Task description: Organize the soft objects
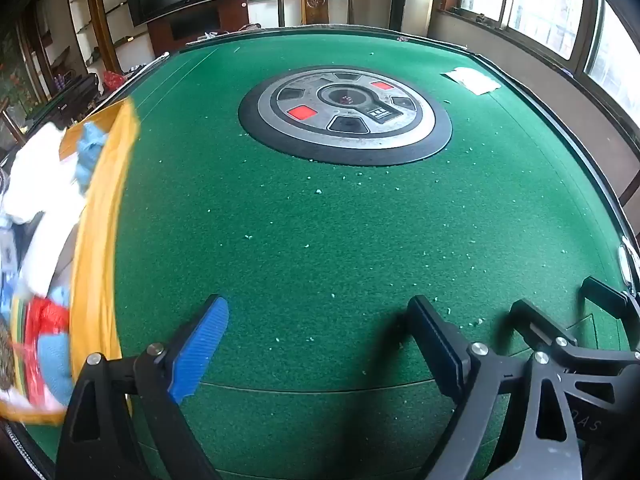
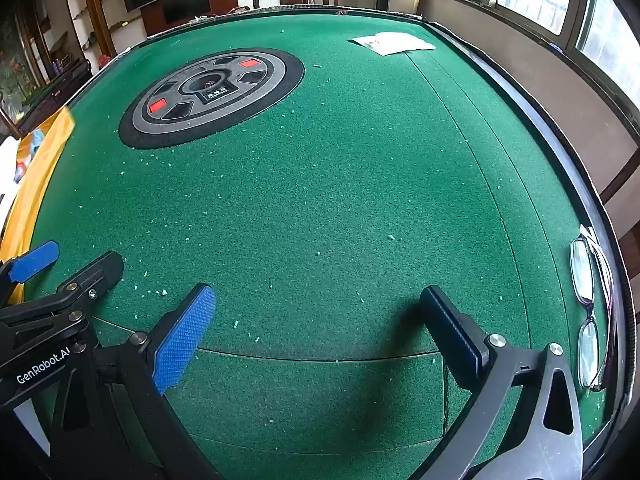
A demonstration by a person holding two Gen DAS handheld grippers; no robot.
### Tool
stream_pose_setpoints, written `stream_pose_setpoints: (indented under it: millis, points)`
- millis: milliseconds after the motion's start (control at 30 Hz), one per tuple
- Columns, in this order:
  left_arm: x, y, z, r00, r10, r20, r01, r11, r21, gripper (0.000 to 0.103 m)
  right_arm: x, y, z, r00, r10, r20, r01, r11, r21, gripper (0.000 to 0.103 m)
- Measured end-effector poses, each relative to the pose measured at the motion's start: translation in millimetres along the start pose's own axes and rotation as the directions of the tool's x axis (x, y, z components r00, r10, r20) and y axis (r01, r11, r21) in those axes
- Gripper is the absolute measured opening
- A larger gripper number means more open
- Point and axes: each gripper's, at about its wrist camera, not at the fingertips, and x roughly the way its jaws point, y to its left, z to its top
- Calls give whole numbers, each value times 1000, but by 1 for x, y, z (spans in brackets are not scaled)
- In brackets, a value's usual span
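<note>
A yellow-walled box (image 1: pixel 100 216) stands at the table's left edge with soft things inside: white cloth (image 1: pixel 36 176), a light blue piece (image 1: pixel 90 152) and a red and blue item (image 1: pixel 48 340). The box also shows in the right wrist view (image 2: pixel 36 176). My left gripper (image 1: pixel 320 316) is open and empty over the green felt, just right of the box. My right gripper (image 2: pixel 320 308) is open and empty, to the right of the left one. The left gripper also shows at the left of the right wrist view (image 2: pixel 72 258), and the right gripper at the right of the left wrist view (image 1: pixel 560 300).
The green felt mahjong table (image 1: pixel 320 220) has a round control hub (image 1: pixel 346 114) in its middle and small light specks all over. White paper (image 2: pixel 392 43) lies at the far right. Eyeglasses (image 2: pixel 588 304) lie at the right edge. A TV and a chair stand beyond the table.
</note>
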Motion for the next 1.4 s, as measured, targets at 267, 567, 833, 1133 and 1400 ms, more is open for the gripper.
stream_pose_setpoints:
  millis: [267, 567, 833, 1133, 1400]
  points:
    - [2, 2, -1, 1000, 20, -7, -20, 1000, -18, 102, -1, -1, -1, 1000, 4, 3, -4, 1000, 3, 103]
    - [4, 7, -2, 1000, 23, -12, -23, 999, -29, 103, 0, 0, -1, 1000, 0, 2, 0, 1000, 0, 103]
    - [7, 3, -2, 1000, 22, -13, -22, 999, -29, 103, 0, 1, 0, 1000, 1, 3, -1, 1000, 0, 103]
    - [7, -3, -6, 1000, 22, -12, -22, 999, -27, 103, 0, -1, -2, 1000, 2, 3, -2, 1000, 1, 103]
    - [10, 0, -2, 1000, 21, -17, -21, 999, -32, 103, 0, 0, -1, 1000, 2, 3, -2, 1000, 1, 103]
